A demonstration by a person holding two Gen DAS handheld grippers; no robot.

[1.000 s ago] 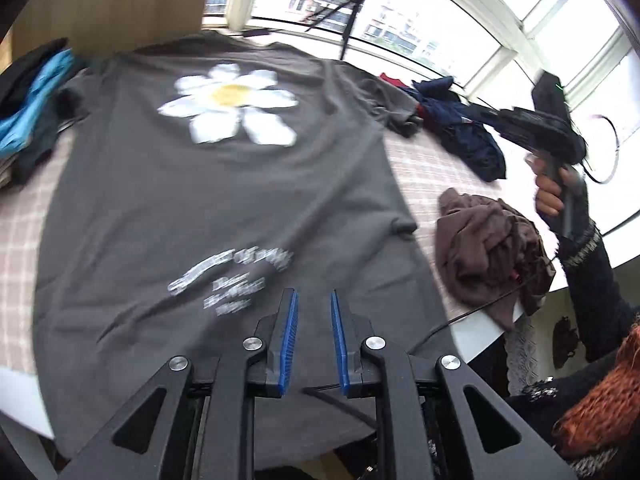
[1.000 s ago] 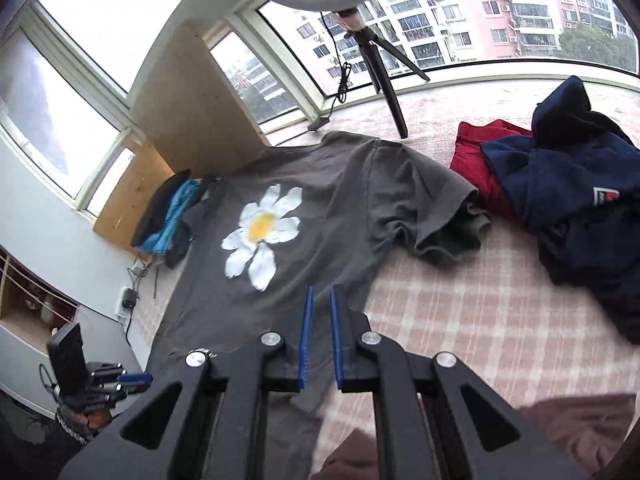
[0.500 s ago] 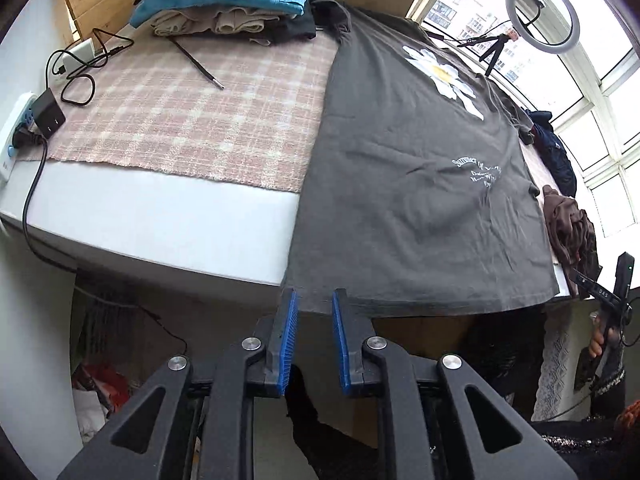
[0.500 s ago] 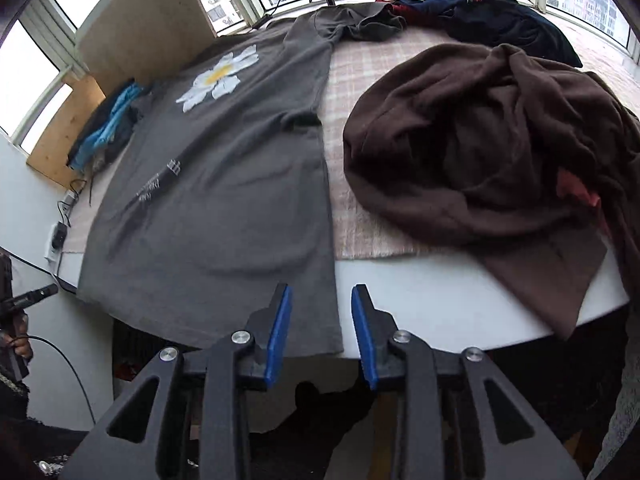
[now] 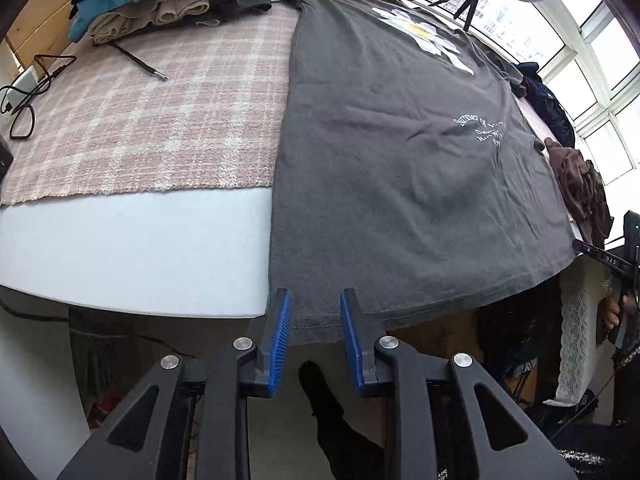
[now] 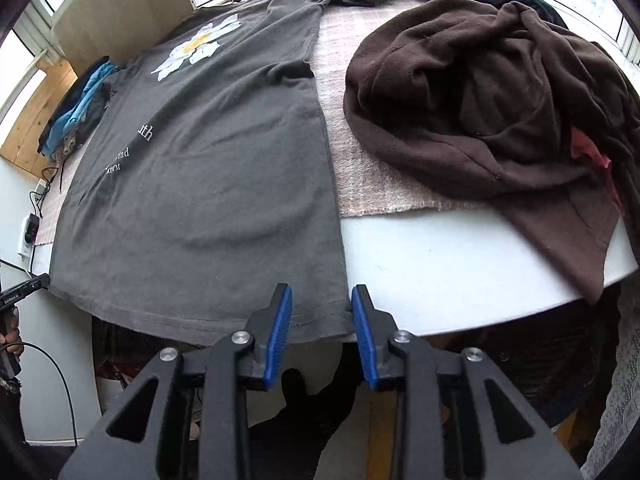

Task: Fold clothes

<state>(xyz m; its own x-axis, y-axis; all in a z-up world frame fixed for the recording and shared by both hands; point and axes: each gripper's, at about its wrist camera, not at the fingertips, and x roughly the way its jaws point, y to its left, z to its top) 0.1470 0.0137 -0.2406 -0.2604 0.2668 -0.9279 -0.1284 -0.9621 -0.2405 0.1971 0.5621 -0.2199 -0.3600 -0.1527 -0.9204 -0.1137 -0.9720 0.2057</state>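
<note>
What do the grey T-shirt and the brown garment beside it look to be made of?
Grey T-shirt: thin matte knit, probably cotton jersey; it lies flat with soft ripples and a stitched hem. Brown garment: thicker, fuzzy, fleece-like; it bunches in bulky rounded folds.

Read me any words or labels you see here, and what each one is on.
"th": white print on the dark grey daisy T-shirt, right wrist view.
"DAS": white letters on the black hand-held gripper body at the left wrist view's right edge.
The shirt's other white lines are creased and too blurred to read.
</note>
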